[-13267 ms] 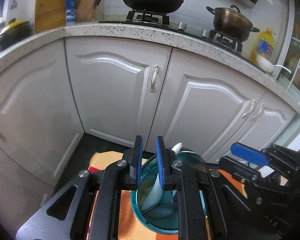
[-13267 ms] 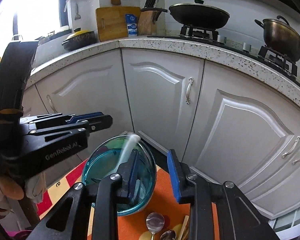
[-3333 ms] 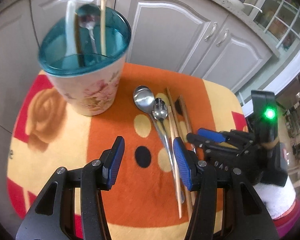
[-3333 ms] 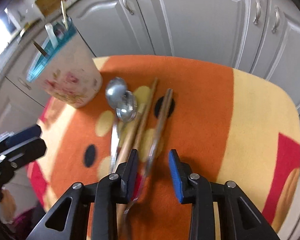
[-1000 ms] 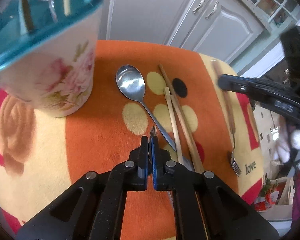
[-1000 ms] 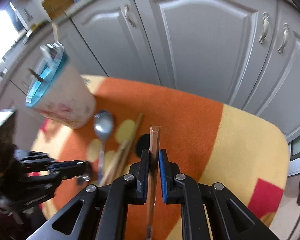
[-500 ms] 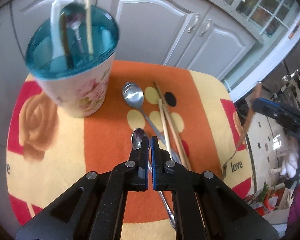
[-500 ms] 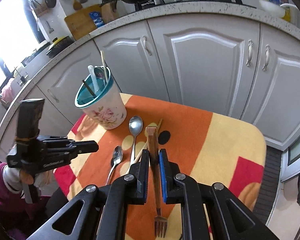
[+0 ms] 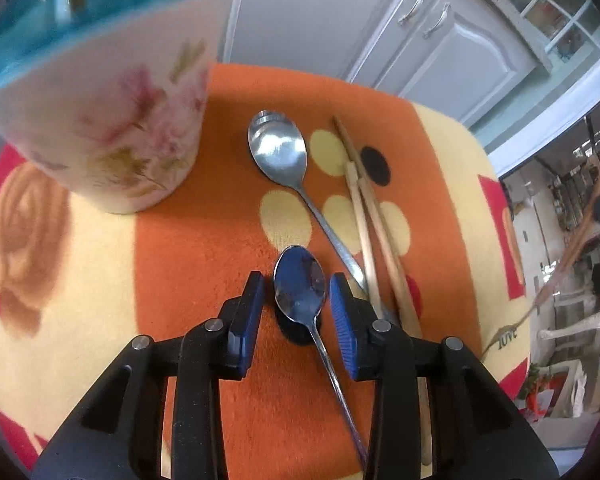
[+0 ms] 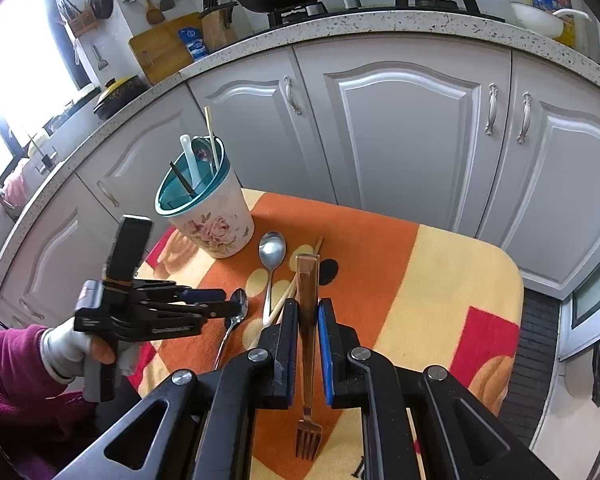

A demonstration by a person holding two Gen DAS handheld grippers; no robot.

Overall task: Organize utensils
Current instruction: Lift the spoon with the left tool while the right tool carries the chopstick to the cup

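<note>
Left wrist view: the left tongs (image 9: 296,304) point down at an orange and yellow cloth (image 9: 204,264), and their blue jaws have just been opening. A small metal spoon (image 9: 300,288) lies between them, bowl facing up, with a clear gap on each side, so nothing presses on it. Its thin handle runs back under the tongs. Just right of it lie a larger spoon (image 9: 278,152) and a pair of wooden chopsticks (image 9: 364,216), touching one another.

Right wrist view: the right tongs (image 10: 307,320) are clamped on the wooden handle of a fork (image 10: 308,428), which hangs with its metal prongs down above the cloth. A flowered cup with a teal rim (image 10: 212,216) stands at the far left of the cloth, already holding several utensils upright.

Risks, as I judge them: the small spoon is loose, so a closing or lifting move could nudge it into the larger spoon and chopsticks, or catch only its rounded bowl and let it slip. The fork is gripped near the top of a long handle; it could swing or slide as it is carried, and its prongs might catch the cup's rim or the utensils already inside, tipping the cup.
</note>
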